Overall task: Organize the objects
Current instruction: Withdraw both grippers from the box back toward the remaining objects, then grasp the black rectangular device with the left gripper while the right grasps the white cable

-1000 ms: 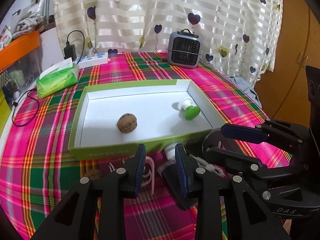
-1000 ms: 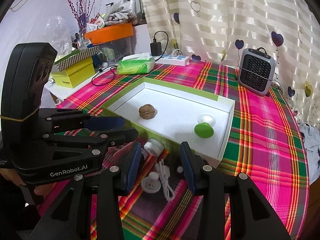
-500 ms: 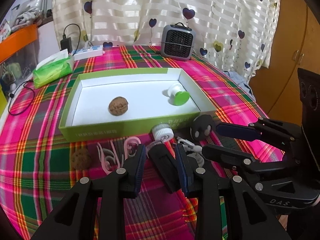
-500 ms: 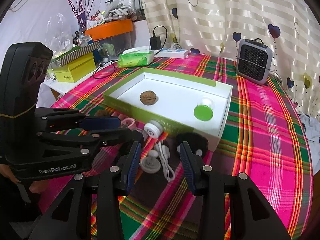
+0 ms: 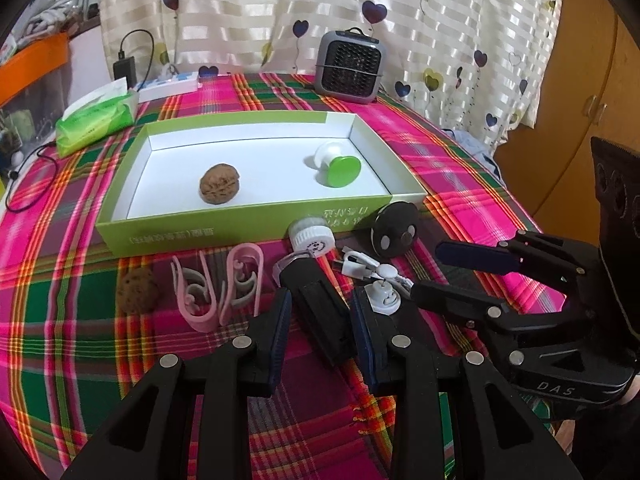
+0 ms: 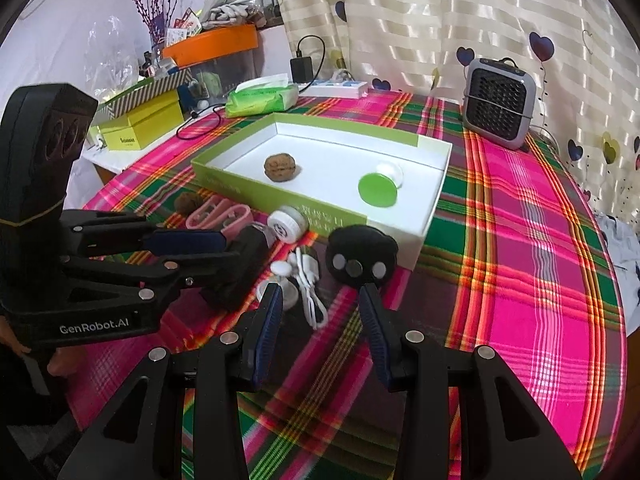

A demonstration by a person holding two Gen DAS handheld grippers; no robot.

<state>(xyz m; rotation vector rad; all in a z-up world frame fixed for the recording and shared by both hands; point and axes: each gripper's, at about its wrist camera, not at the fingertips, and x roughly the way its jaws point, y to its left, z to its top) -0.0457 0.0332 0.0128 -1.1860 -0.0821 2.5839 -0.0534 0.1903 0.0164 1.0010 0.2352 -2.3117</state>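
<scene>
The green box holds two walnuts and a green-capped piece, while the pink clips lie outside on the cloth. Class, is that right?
Not quite. The green box holds one walnut and the green-capped piece; the second walnut lies outside beside the pink clips, as the left wrist view shows.

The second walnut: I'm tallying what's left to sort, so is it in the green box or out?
Out. This walnut lies on the plaid cloth before the green box, beside the pink clips; another walnut is inside.
</scene>
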